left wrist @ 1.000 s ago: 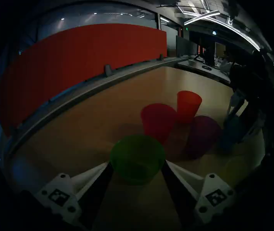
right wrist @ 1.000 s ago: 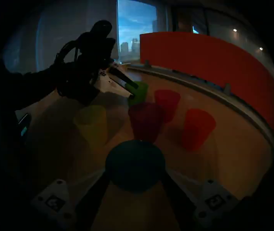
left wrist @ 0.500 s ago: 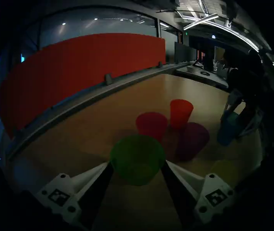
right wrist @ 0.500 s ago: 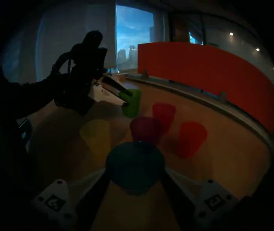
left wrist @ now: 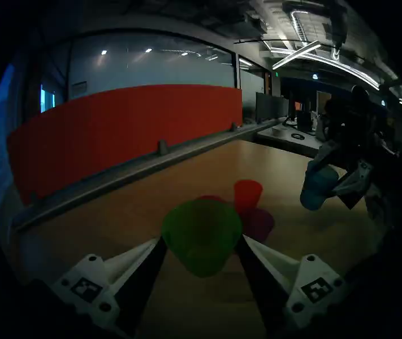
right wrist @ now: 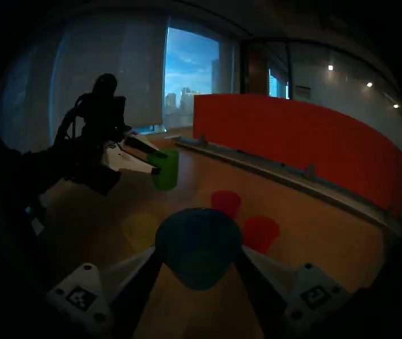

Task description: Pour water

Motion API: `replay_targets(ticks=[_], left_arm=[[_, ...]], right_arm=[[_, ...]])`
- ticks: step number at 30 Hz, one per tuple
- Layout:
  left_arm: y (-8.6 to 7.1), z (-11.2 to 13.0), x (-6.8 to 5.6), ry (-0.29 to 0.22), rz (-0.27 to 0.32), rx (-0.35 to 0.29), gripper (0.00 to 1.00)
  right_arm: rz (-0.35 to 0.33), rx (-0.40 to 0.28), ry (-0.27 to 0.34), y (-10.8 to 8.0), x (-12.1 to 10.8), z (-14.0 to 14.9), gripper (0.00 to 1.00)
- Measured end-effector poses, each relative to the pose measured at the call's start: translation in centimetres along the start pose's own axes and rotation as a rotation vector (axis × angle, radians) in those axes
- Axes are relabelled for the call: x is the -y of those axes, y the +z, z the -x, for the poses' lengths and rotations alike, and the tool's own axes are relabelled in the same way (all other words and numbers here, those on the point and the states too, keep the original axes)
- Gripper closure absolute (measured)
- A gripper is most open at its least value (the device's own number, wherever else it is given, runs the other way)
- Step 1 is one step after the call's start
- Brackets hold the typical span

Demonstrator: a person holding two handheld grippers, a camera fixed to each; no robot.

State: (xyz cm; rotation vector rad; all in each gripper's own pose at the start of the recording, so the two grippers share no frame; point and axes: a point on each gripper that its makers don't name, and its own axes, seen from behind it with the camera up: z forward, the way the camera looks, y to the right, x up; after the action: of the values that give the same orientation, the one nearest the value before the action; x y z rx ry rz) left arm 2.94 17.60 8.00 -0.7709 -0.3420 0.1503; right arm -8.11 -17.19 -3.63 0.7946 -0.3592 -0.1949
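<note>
Fingers of my left gripper (left wrist: 201, 244) clamp a green cup (left wrist: 202, 234) from both sides, holding it raised above the wooden tabletop (left wrist: 144, 203). Fingers of my right gripper (right wrist: 199, 251) likewise grip a blue cup (right wrist: 198, 246), also lifted off the tabletop. Right gripper view: the green cup hangs at upper left, well apart from the blue cup. Standing on the tabletop below are a red cup (right wrist: 225, 202), an orange cup (right wrist: 260, 231) and a yellow cup (right wrist: 140, 229). Left gripper view: a purple cup (left wrist: 259, 223) stands just beside the orange cup. Whether either held cup contains water cannot be told. A red partition (left wrist: 127, 124) runs along the tabletop's far edge.
</note>
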Motion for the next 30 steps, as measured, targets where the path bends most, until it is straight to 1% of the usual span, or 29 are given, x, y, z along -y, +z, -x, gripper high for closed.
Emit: replay_targets(ticks=[3,6,12,15,21,24,30], left_arm=[[-1.2,-0.9,-0.5,-0.008,0.0,-0.034,0.15],[-2.2,-1.8,-1.2,-0.017,0.014,-0.071,0.14],[-3.5,-3.1,-1.9,-0.035,0.02,-0.132,0.15],[-3.9,-3.5,-2.3,-0.041,0.028,-0.159,0.14],[-4.3,-4.5,-2.8,-0.054,0.037,-0.209,0.15],[-4.5,-4.9,-3.0,-0.053,0.042,-0.227,0.14],[-4.9,-5.7,-3.5,-0.029,0.046,-0.268,0.14]], right_arm=[[0.003,-0.025,0.003,-0.4,0.0,-1.1,0.09],[0.006,-0.047,0.0,-0.6,0.2,-2.1,0.09],[0.003,-0.078,-0.022,-0.8,0.6,-3.4,0.09],[0.003,-0.091,-0.032,-0.7,0.8,-3.9,0.1],[0.0,-0.118,-0.03,-0.5,1.1,-4.5,0.1],[0.001,-0.13,-0.025,-0.4,1.1,-4.7,0.1],[0.005,-0.144,-0.022,-0.4,0.9,-5.1,0.1]])
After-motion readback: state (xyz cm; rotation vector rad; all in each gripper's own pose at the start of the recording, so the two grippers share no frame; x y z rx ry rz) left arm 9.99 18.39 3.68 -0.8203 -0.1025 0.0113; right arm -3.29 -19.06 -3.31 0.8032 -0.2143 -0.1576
